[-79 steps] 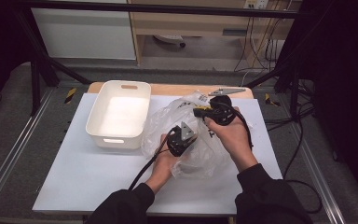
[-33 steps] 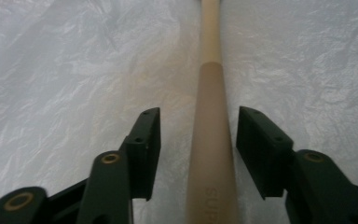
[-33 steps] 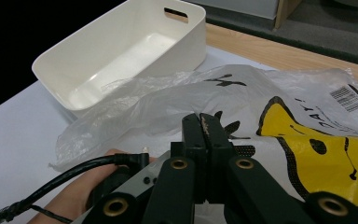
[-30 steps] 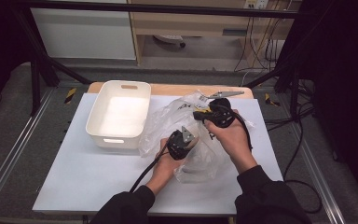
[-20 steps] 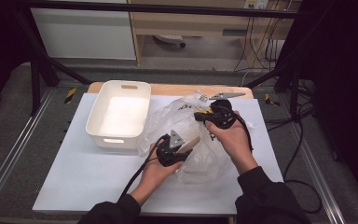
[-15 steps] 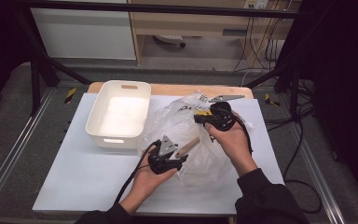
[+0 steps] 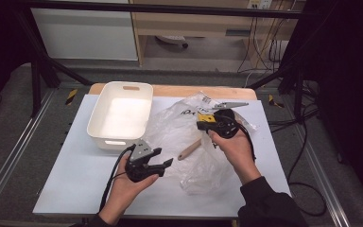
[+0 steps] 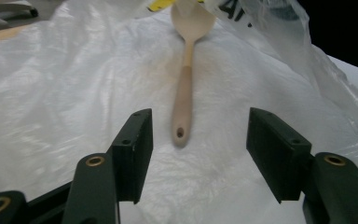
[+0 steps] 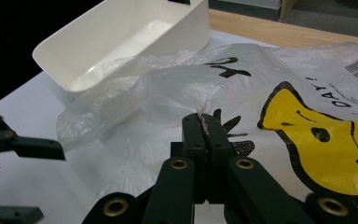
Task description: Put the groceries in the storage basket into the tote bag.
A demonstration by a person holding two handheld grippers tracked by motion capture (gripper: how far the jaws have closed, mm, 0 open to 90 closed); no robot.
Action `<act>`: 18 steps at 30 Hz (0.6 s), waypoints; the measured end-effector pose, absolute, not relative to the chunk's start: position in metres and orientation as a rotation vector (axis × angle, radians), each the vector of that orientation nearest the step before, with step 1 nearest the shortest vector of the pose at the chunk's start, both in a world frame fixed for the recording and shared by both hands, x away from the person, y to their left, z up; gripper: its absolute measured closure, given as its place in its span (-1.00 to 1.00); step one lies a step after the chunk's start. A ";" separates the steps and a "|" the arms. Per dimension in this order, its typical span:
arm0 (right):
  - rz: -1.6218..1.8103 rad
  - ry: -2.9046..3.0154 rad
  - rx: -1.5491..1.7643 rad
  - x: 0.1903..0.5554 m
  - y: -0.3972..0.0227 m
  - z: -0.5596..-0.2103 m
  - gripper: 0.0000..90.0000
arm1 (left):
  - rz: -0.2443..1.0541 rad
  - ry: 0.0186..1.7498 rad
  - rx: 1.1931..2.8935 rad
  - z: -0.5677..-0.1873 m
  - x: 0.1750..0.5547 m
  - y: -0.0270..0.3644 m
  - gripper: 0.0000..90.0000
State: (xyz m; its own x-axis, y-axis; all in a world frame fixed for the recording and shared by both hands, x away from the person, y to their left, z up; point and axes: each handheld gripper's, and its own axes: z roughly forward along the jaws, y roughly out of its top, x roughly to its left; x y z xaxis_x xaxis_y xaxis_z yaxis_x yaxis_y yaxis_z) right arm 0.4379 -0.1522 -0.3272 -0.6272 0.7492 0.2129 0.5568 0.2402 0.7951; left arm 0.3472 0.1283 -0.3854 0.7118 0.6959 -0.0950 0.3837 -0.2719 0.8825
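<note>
The right claw (image 7: pixel 207 121) is clenched on the upper layer of the clear plastic bag (image 7: pixel 194 142), its jaws pressed flat together with film between them in the right gripper view; my guess is that it pins and lifts the bag's mouth so the contents can come out. The wooden spoon (image 8: pixel 185 84) lies inside the bag, directly ahead of the left claw (image 8: pixel 198 154), handle end nearest it and bowl farthest, under the raised flap of film.

The left claw (image 7: pixel 163 163) is released: its jaws stand apart with nothing between them, and they have just been opening. It hovers above the bench (image 7: pixel 75 179), short of the bag's near edge and well apart from the right claw. The white bin (image 7: pixel 120 113) sits beyond it and to its left, likely where the spoon is meant to go.

A second ago the left claw was deep in the bag, close beside the right one; now it has drawn back toward the person and off to the side, leaving the spoon where it lay
</note>
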 end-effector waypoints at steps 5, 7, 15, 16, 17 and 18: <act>1.334 2.308 1.235 0.432 -0.152 -0.336 1.00 | 0.416 0.860 1.854 -0.375 0.345 0.145 -0.11; 1.332 2.316 1.237 0.428 -0.151 -0.342 1.00 | 0.429 0.867 1.842 -0.371 0.347 0.151 -0.12; 1.324 2.346 1.265 0.417 -0.152 -0.372 1.00 | 0.478 0.916 1.804 -0.362 0.352 0.175 -0.14; 1.322 2.351 1.269 0.416 -0.152 -0.375 1.00 | 0.484 0.925 1.796 -0.361 0.352 0.177 -0.14; 1.320 2.354 1.279 0.415 -0.151 -0.379 1.00 | 0.486 0.927 1.792 -0.360 0.353 0.180 -0.15; 1.323 2.354 1.284 0.415 -0.151 -0.382 1.00 | 0.499 0.931 1.789 -0.359 0.353 0.182 -0.15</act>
